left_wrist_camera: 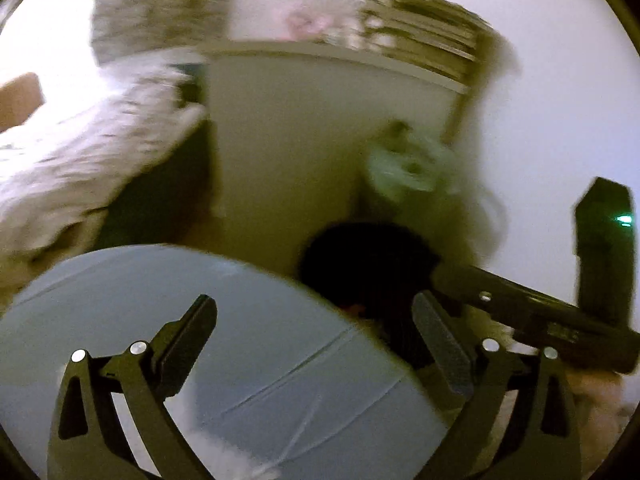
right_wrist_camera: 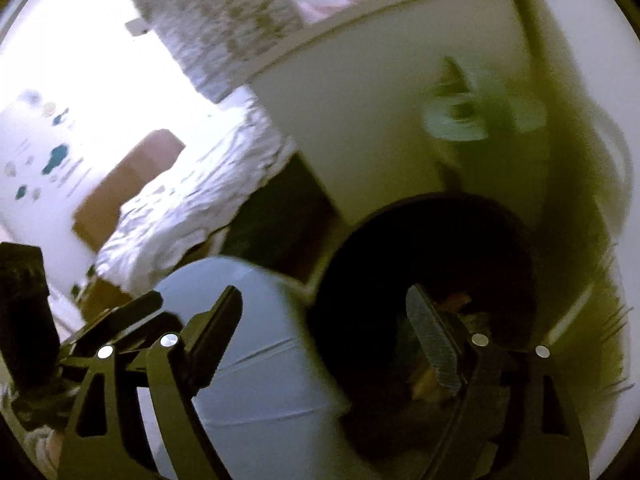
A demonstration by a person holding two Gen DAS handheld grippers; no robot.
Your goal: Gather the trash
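Note:
Both views are blurred. A pale blue-grey plastic bag (left_wrist_camera: 240,340) with creases fills the lower left of the left wrist view. Beside it on the right stands a round black bin (left_wrist_camera: 368,264). My left gripper (left_wrist_camera: 314,304) is open above the bag's edge, with nothing between its fingers. In the right wrist view the black bin (right_wrist_camera: 432,240) shows its dark opening, with some orange scraps (right_wrist_camera: 456,300) inside. The bag (right_wrist_camera: 260,340) lies left of it. My right gripper (right_wrist_camera: 324,294) is open over the seam between bag and bin, holding nothing.
A white cabinet (left_wrist_camera: 320,120) stands behind the bin, with stacked books (left_wrist_camera: 420,32) on top. A pale green round object (left_wrist_camera: 408,164) sits at its side. A bed with a rumpled white duvet (left_wrist_camera: 80,152) is on the left, a brown cardboard box (right_wrist_camera: 128,184) beyond it.

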